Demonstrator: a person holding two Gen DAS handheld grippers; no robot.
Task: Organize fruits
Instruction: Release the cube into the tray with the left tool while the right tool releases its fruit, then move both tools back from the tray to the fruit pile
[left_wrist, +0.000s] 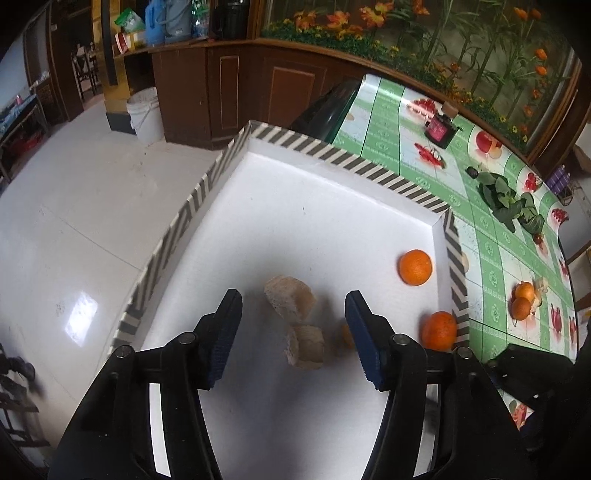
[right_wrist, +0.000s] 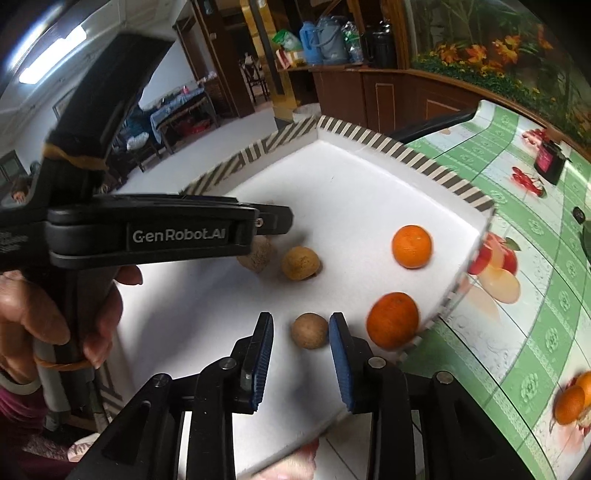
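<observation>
A white tray (left_wrist: 332, 206) with a striped rim holds two oranges (left_wrist: 415, 267) (left_wrist: 439, 330) and small tan-brown fruits (left_wrist: 290, 301) (left_wrist: 306, 346). My left gripper (left_wrist: 293, 332) is open and hovers over the two tan fruits, empty. In the right wrist view the tray (right_wrist: 351, 173) shows two oranges (right_wrist: 411, 246) (right_wrist: 393, 319) and three brown fruits (right_wrist: 300, 263) (right_wrist: 258, 256) (right_wrist: 309, 330). My right gripper (right_wrist: 301, 360) is open, with the nearest brown fruit just beyond its fingertips. The left gripper's body (right_wrist: 155, 232) crosses the tray's left side.
Two more oranges (left_wrist: 522, 301) lie on the green fruit-print tablecloth (left_wrist: 491, 236) right of the tray, also seen in the right wrist view (right_wrist: 572, 400). Leafy greens (left_wrist: 509, 201) and a dark pink-labelled box (left_wrist: 439, 129) sit farther back. Wooden cabinets and a white bucket (left_wrist: 146, 114) stand beyond.
</observation>
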